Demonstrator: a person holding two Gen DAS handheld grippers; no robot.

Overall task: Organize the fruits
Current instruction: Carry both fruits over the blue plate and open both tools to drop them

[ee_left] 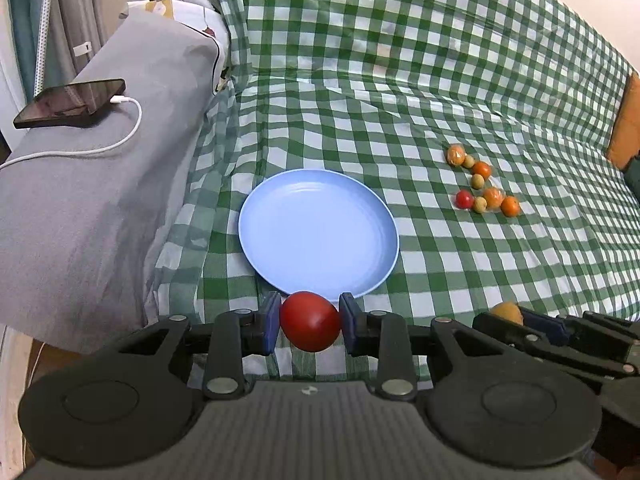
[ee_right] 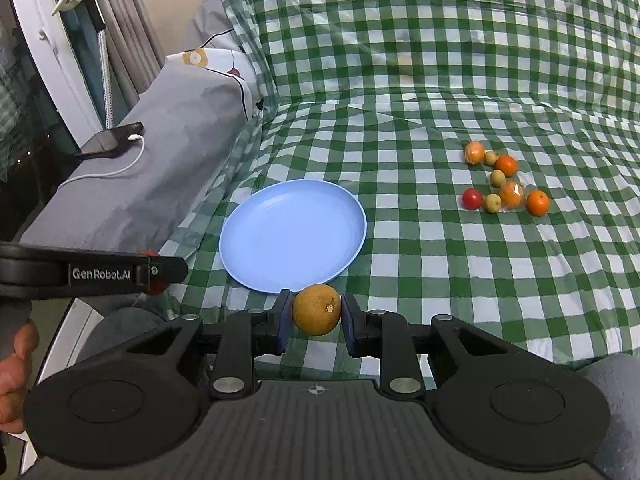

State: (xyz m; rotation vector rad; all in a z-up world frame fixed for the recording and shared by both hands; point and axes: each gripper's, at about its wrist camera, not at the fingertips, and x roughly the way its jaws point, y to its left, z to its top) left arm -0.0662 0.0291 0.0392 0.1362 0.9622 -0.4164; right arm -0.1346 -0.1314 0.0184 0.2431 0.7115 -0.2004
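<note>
Looking at an early stage here, judging by the blue plate (ee_left: pixel 318 232): completely bare, not one fruit on it yet. Sits on the green checked cloth (ee_left: pixel 440 80) just ahead of both grippers.

Left gripper (ee_left: pixel 310 322): clamped on a red tomato (ee_left: pixel 310 320), blue pads pressing it from both sides, hanging right at the near rim of the plate. Right gripper (ee_right: pixel 316 312): squeezed tight on a small brown round fruit (ee_right: pixel 317 309), maybe a longan, hard to say for sure, also poised at the plate's near edge. So two pieces picked up, none delivered.

Still left: a cluster of small fruit (ee_left: pixel 482 182) well off to the right of the plate, roughly eight pieces. Small oranges, a couple that look wrapped in clear plastic, a few pale yellowish ones, and one little red tomato (ee_right: pixel 472 199). Plenty of trips to go, probably.

View differences: left wrist catches the phone (ee_left: pixel 70 102) on the grey pillow with its white charging cable in full, plus just a sliver of the brown fruit in the other gripper at the right edge. Right wrist gives the cluster sharper, shows the left gripper side-on with its GenRobot.AI lettering, and a bit of the person's left hand (ee_right: pixel 16 376) on the handle. Neither of those visible from the left camera.
</note>
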